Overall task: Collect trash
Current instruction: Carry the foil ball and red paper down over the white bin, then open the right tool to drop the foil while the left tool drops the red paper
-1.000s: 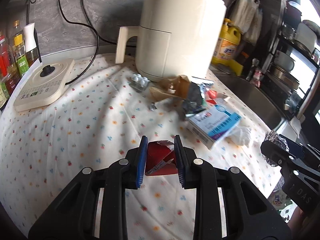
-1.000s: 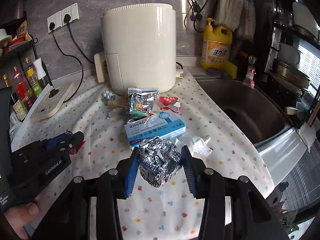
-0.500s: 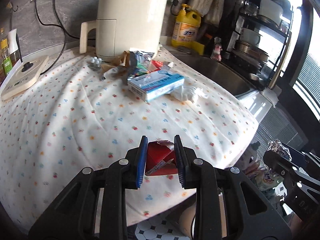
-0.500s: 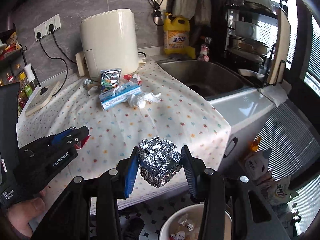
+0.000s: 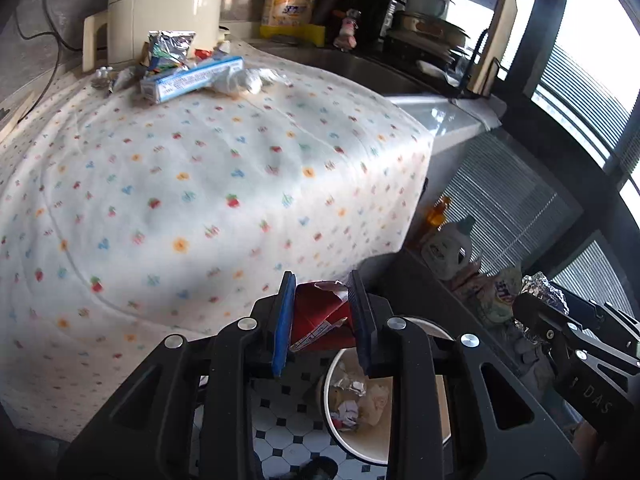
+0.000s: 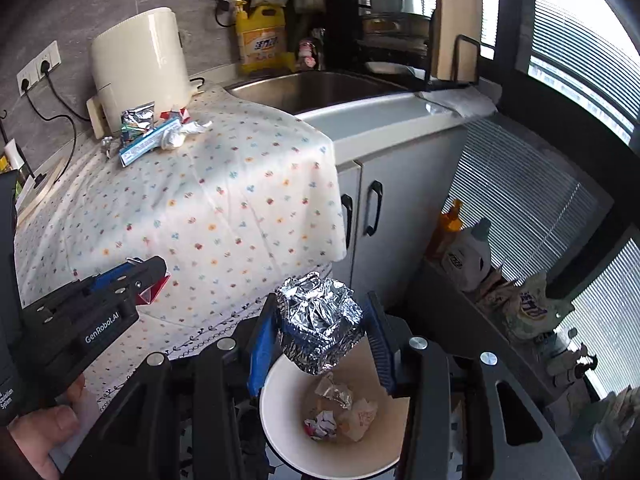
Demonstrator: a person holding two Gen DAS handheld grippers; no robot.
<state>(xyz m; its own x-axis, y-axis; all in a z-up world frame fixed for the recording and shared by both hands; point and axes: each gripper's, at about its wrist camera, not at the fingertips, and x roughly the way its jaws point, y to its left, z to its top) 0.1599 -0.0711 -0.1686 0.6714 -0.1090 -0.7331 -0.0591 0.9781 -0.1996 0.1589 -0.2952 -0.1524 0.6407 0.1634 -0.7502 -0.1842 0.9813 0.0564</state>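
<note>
Right hand-held gripper (image 6: 320,334) is clamped on a crumpled foil ball (image 6: 318,320) at bottom center, right above the white trash bin (image 6: 280,432). Left hand-held gripper (image 5: 320,316) pinches a red wrapper (image 5: 318,314) over that bin too. Farther back, upper left, more trash sits on the tabletop (image 6: 224,200): a blue box (image 6: 150,140) and a foil packet (image 6: 138,120).

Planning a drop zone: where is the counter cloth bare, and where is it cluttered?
Bare: the floral cloth from its near hem up to the blue box. Crowded: the back strip by the cream appliance, with a foil packet and crumpled tissue.
</note>
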